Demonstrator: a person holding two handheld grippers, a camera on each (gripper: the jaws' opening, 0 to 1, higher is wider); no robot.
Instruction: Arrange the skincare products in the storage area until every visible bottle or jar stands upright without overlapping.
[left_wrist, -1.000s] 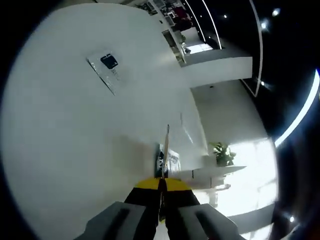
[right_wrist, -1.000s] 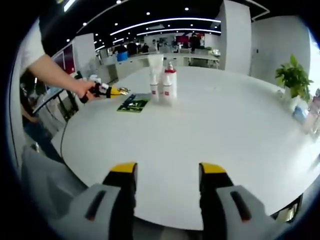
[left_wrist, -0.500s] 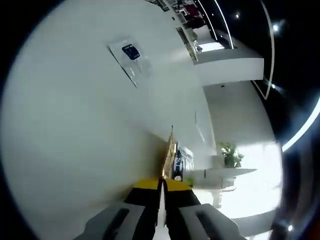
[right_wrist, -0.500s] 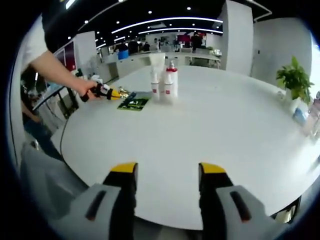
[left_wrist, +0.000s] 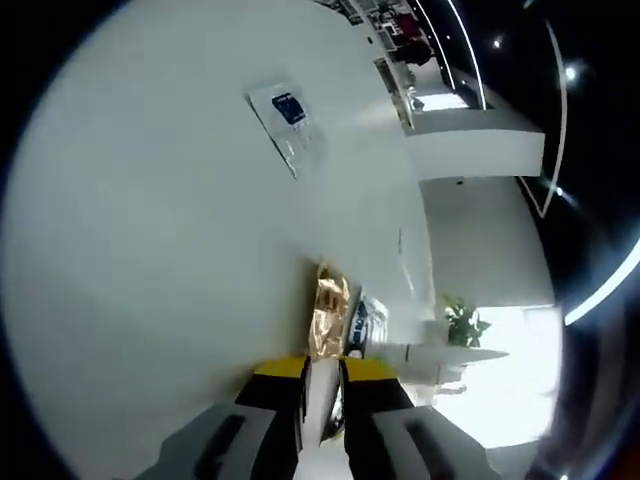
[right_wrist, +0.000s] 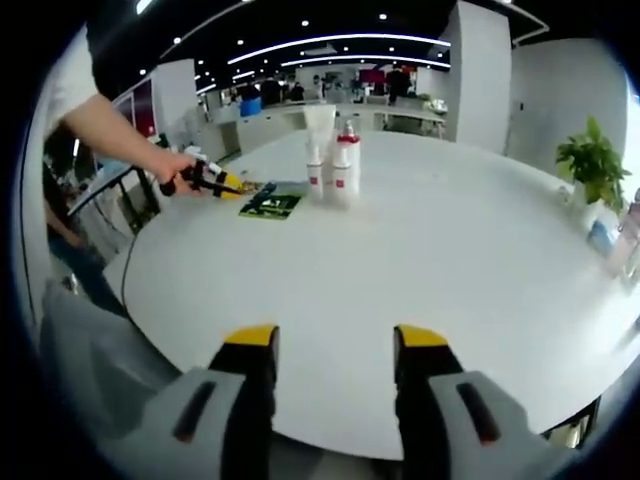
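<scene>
- Between the nearly closed jaws of the left tool (left_wrist: 320, 385), a thin gold foil sachet (left_wrist: 330, 315) is seen pinched, edge-on, above the white worktop (left_wrist: 150, 250).
- Far ahead of the right tool (right_wrist: 325, 345), whose jaws are spread wide and carry nothing, two bottles (right_wrist: 333, 168) are found upright, touching, beside a dark packet (right_wrist: 268, 205).
- The sachet is judged light, limp and crinkly; a hold on its sealed edge is advised.
- The bottles look stiff and smooth; a mid-body hold is suggested.

1. Right gripper view: the white table (right_wrist: 450, 260) lies bare across the centre and right.
2. Upper middle, two bottles (right_wrist: 332, 170) and a dark sachet (right_wrist: 268, 205) block passage.
</scene>
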